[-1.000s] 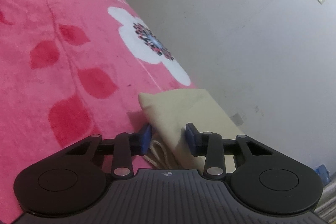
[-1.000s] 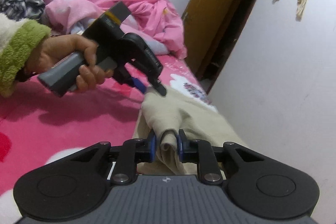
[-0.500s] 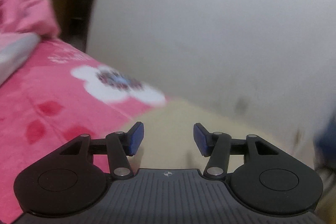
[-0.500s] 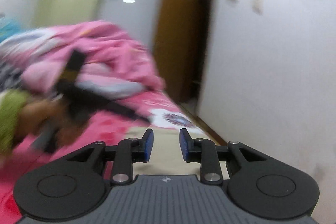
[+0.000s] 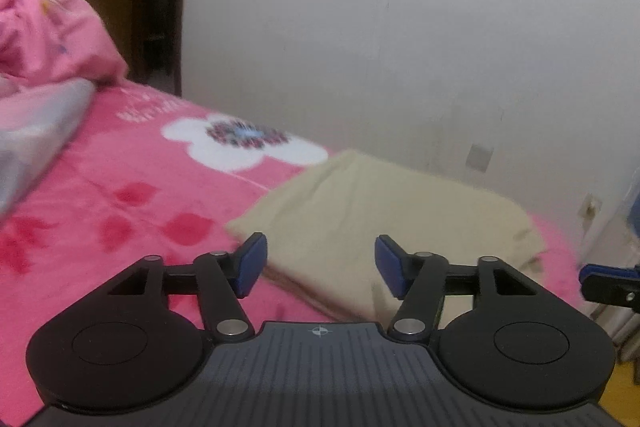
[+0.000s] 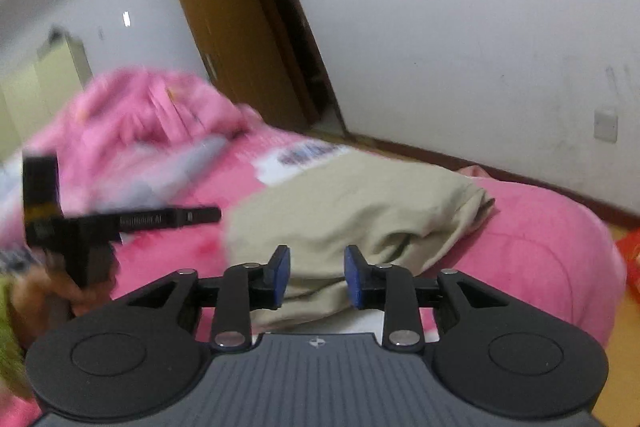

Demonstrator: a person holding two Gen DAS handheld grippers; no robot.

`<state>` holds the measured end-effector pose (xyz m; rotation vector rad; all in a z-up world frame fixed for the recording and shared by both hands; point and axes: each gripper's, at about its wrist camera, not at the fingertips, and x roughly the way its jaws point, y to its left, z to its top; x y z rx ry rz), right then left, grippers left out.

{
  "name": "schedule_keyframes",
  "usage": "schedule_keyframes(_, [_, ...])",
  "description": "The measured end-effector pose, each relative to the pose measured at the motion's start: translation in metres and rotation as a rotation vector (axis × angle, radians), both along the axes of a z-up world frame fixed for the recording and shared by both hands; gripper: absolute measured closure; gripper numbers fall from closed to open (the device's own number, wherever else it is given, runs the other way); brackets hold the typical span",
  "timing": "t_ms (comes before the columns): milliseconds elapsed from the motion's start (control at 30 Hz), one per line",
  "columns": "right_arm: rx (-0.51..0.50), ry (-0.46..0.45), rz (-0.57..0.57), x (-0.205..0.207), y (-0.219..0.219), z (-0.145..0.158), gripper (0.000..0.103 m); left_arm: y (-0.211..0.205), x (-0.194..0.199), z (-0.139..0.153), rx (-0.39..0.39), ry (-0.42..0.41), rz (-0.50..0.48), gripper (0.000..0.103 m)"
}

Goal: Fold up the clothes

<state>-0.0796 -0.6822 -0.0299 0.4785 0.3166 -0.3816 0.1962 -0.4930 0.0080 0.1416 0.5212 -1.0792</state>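
Both handheld grippers held above the bed's edge with blue-padded fingers (image 5: 251, 264) spread and nothing between them: the left gripper (image 5: 320, 265) wider apart than the right gripper (image 6: 316, 277), a blurred hand (image 6: 48, 291) gripping the left one's handle.

garment (image 5: 384, 211): i see plain beige
blanket (image 5: 132, 195): my view shows pink, red leaves, white flower
gripper pads (image 6: 280, 275): blue
door (image 6: 236, 39): brown

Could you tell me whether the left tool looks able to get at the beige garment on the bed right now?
Probably yes: the left tool is open and the beige garment lies just ahead with nothing between them.
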Motion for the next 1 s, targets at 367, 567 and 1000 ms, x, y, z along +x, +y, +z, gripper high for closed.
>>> schedule_keyframes(367, [-0.12,-0.312,0.034,-0.087,0.151,0.097,0.024,0.187,-0.137,0.094,-0.222,-0.132,0.081,0.0])
schedule_keyframes(567, [-0.172,-0.448,0.202,-0.103,0.22,0.158,0.002,0.268,-0.183,0.125,-0.333,-0.158,0.247,0.0])
schedule_keyframes(1000, [-0.19,-0.416,0.152,-0.133,0.316,0.197,0.0,0.34,-0.203,0.138,-0.269,-0.045,0.325,0.0])
